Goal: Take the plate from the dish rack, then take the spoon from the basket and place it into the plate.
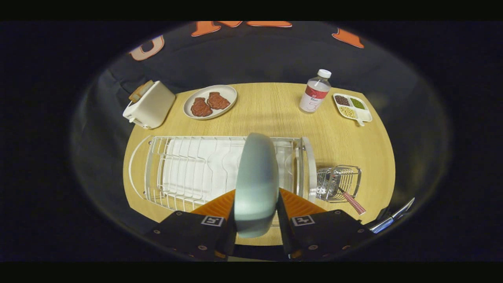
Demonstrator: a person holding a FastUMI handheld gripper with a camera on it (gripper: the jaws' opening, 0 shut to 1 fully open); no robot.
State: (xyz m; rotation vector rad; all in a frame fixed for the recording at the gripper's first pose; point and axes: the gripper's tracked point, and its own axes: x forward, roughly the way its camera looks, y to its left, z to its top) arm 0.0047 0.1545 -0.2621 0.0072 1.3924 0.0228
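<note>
Because the plate (256, 184) stands on edge, we hold it the way the rack (188, 173) kept it, upright, with the gripper (256, 214) clamped on its lower rim, one finger pressing each face. It hangs over the rack's right end, and we cannot tell whether its rim has cleared the wires. An edge grip like this suits a thin disc: the broad faces give the fingers (300, 204) flat ground to press, though the glaze looks smooth and pale, grey-green with a soft sheen, so we judge it could slip if the squeeze eased. The rack is white coated wire, a long row of slots over a white ribbed drip mat, made to stand dishes upright. Just beside its right end sits the basket (340, 182), a small bright metal wire cage, and the spoon (351, 200) leans out of it, its red checked handle pointing toward us, a handy part to pinch later. Everything rests on a round table (275, 110) with a pale wood grain. Beyond the rack lie an oval dish (232, 92) with two reddish-brown pieces, a cream toaster (151, 106), a clear bottle (315, 92) with a white cap, and a small divided tray (363, 116) of beans. We judge the plate must next be laid flat on bare wood.
</note>
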